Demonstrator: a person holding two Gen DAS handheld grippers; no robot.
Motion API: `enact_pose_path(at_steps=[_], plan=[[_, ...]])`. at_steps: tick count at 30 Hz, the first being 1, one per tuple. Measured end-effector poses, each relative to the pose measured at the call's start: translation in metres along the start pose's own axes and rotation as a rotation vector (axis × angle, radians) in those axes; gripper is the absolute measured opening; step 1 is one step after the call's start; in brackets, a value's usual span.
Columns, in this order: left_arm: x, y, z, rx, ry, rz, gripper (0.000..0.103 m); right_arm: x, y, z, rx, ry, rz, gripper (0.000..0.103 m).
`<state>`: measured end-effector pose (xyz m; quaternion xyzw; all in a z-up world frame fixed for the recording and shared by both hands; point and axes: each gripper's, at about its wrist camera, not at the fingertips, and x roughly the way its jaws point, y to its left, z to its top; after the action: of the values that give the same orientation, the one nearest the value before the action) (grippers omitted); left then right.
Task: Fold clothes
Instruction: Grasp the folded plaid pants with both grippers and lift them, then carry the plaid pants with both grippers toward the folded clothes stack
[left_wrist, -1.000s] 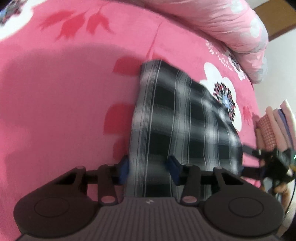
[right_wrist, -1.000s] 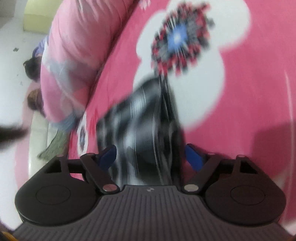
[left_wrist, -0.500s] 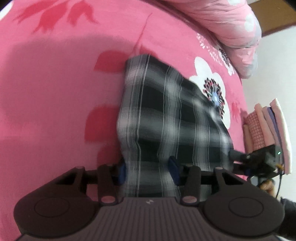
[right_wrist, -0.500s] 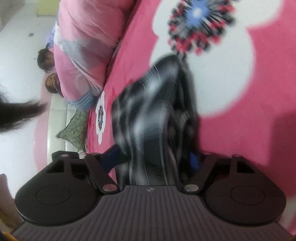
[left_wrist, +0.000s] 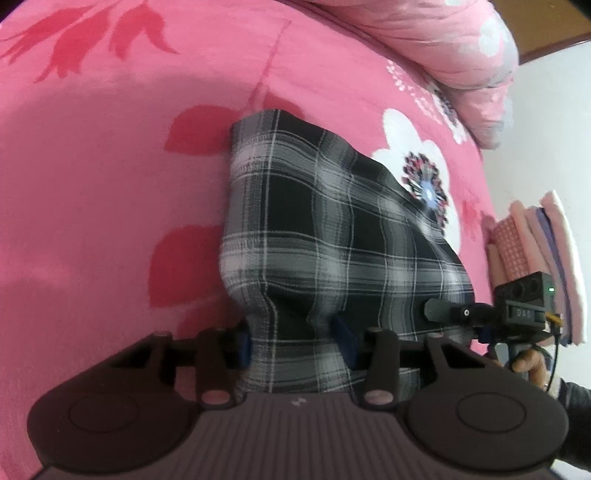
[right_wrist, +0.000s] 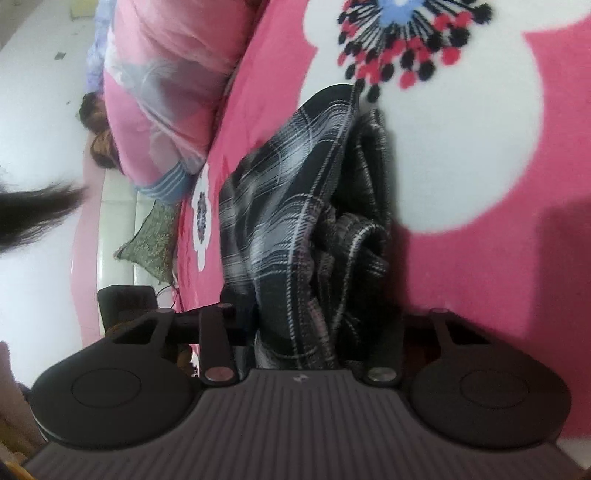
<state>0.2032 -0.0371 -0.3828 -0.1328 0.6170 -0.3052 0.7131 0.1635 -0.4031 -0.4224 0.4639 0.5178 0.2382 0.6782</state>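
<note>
Closing on soft, rumpled plaid cloth (left_wrist: 325, 229), both grippers' fingers (left_wrist: 242, 343) pinch its bunched edge over a fuzzy pink blanket (left_wrist: 92, 203).

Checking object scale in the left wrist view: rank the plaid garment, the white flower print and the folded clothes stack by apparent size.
1. plaid garment, clearly largest, though nearest the camera.
2. white flower print.
3. folded clothes stack: looks similar to the flower, so that order is unsure.

Pink floral bedspread (left_wrist: 110, 184), pink quilt (left_wrist: 443, 44), white wall (left_wrist: 546, 129).
</note>
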Motion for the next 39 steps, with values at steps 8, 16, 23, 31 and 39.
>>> enact_pose_path(at_steps=[8, 16, 23, 31, 39], plan=[[-0.024, -0.034, -0.018, 0.025, -0.112, 0.112, 0.017, 0.003, 0.044, -0.003, -0.179, -0.029, -0.100, 0.029], [-0.053, -0.079, -0.042, 0.036, -0.186, 0.122, 0.014, -0.029, 0.079, -0.022, -0.297, -0.063, -0.093, 0.027], [-0.067, -0.128, -0.071, 0.057, -0.216, 0.104, 0.014, -0.078, 0.094, -0.044, -0.319, -0.094, -0.067, 0.027], [-0.071, -0.180, -0.100, 0.144, -0.196, -0.019, 0.013, -0.150, 0.102, -0.089, -0.317, -0.207, -0.125, 0.027], [-0.076, -0.238, -0.131, 0.289, -0.142, -0.169, 0.013, -0.226, 0.115, -0.165, -0.246, -0.409, -0.240, 0.027]])
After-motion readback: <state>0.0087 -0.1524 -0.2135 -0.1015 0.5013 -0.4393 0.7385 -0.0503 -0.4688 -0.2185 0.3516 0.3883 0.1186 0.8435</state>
